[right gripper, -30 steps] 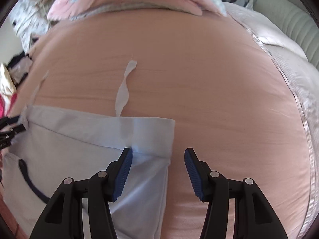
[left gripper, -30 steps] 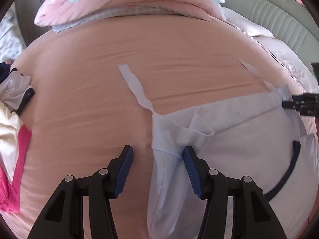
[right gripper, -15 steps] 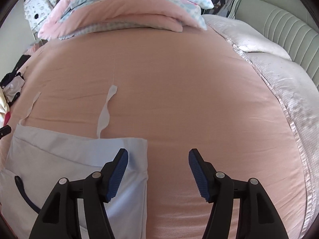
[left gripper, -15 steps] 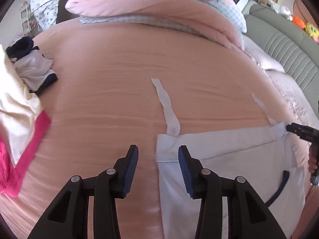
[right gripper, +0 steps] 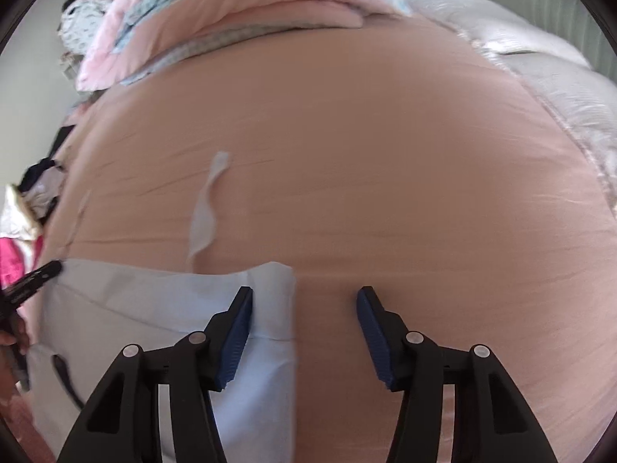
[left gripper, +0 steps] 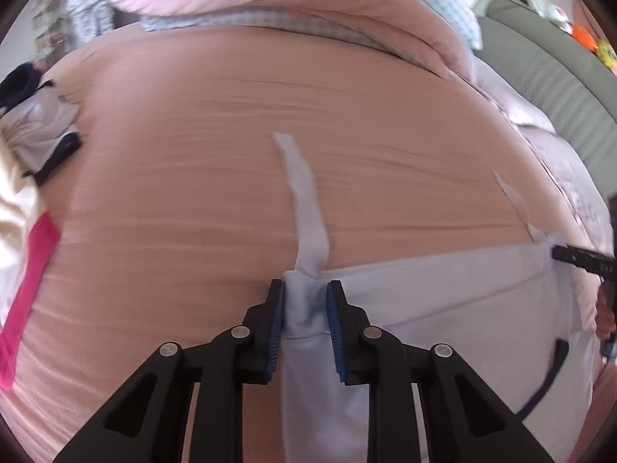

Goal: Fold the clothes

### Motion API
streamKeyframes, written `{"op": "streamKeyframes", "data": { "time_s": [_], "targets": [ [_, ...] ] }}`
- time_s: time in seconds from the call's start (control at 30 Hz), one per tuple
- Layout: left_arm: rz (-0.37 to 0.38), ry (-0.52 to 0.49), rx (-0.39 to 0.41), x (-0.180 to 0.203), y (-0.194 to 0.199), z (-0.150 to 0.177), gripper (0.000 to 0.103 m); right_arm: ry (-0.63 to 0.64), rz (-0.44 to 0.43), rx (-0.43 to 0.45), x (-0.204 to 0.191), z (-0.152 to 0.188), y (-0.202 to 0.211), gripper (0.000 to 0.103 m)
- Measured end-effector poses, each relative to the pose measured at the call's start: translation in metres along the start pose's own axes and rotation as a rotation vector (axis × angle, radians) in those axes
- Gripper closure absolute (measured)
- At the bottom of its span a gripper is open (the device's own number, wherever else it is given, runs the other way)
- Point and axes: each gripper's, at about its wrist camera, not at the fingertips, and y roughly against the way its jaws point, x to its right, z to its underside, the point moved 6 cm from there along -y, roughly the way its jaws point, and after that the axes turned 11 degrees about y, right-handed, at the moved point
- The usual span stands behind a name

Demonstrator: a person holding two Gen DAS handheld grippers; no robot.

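The left gripper (left gripper: 305, 318) is closing on the near-left corner of the pale blue fabric garment (left gripper: 443, 308). The right gripper (right gripper: 304, 322), jaws closing but apart, straddles the opposite corner. The garment lies flat on the peach bedsheet (left gripper: 231, 135), long axis crosswise, both thin straps (left gripper: 304, 200) pointing toward the folded pink quilt (left gripper: 289, 4).

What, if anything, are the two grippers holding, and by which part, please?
The left gripper is closing on the pale blue garment's upper corner, below its strap. The right gripper straddles the other corner, jaws closing, nothing gripped.
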Motion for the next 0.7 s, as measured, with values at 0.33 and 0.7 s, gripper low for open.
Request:
{"op": "streamKeyframes", "data": {
  "time_s": [0.33,0.7],
  "targets": [
    [0.062,-0.116,0.148,0.028,0.073,-0.008,0.099,0.109,-0.045,0.101,-0.042,-0.016,0.050,0.098],
    [0.099,-0.241,0.172,0.043,0.175,0.081,0.099,0.190,-0.060,0.217,-0.066,0.069,0.157,0.098]
  ]
}}
